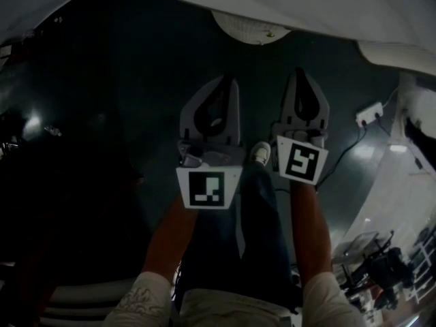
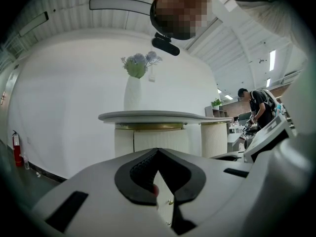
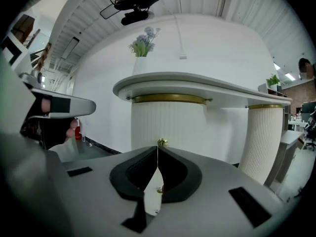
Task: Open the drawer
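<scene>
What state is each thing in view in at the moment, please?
Left tongs: shut, empty.
Right tongs: shut, empty.
White ribbed round cabinet with gold band: closed, no drawer pulled out.
Small brass knob: untouched, beyond the right tongs' tips.
Tall white vase of pale flowers: upright on the cabinet's top.

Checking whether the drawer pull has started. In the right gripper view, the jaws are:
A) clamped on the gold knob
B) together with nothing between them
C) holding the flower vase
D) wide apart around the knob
B: the jaws of the right gripper meet at their tips with nothing between them. The gold knob on the white fluted cabinet shows just above the tips, ungripped.
</scene>
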The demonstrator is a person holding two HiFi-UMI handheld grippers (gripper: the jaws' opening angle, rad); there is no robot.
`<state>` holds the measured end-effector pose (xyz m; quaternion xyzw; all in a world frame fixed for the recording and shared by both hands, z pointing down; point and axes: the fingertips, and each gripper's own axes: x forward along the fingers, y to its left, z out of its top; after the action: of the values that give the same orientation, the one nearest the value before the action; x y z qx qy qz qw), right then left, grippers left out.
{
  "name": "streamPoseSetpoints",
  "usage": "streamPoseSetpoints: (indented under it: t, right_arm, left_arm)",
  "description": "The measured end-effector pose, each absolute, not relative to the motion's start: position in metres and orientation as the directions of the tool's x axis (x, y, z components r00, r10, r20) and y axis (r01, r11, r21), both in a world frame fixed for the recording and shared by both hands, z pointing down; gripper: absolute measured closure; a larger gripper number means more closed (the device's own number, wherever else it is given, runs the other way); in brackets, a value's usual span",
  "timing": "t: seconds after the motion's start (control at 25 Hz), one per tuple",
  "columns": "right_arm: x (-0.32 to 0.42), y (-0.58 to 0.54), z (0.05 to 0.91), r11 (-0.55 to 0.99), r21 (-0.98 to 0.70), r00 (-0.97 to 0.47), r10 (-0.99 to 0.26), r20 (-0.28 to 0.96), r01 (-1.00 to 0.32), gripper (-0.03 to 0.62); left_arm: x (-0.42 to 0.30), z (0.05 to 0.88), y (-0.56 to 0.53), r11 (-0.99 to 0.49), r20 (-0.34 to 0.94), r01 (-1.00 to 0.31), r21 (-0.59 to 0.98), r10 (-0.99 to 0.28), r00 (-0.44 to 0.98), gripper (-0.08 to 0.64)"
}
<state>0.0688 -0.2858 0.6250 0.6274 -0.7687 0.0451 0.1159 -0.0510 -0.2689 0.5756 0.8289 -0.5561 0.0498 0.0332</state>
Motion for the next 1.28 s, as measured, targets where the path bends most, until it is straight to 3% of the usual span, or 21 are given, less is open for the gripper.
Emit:
streamPoseSetpoints:
  t: [0.16,0.4,0.6,1.28]
  right_arm:
    - [0.07,-0.3,0.632,0.206,0.068,-0.184,-0.952,0.244,-0.976,0.58]
    - [0.07,-0.331,0.642,0.225,0.056,-0.202,-0.94,0.277,-0.973,0.486]
    - [0.071,-0.35,0.648,0.206,0.049,-0.184,-0.941,0.285,-0.977,0.468]
    - [0.07,-0.374,0.645,0.157,0.082,-0.13,-0.954,0.27,-0.984,0.483]
  left_arm:
    - [-0.053,0.581,-0.266,-0.377,0.128,-0.926,0.013,-0.918,0.376,0.565]
    - [-0.053,0.582,-0.268,-0.366,0.126,-0.93,0.027,-0.922,0.367,0.565]
    - [-0.053,0.586,-0.267,-0.366,0.139,-0.93,0.035,-0.92,0.367,0.565]
    - [-0.058,0.594,-0.268,-0.359,0.158,-0.933,0.036,-0.92,0.36,0.565]
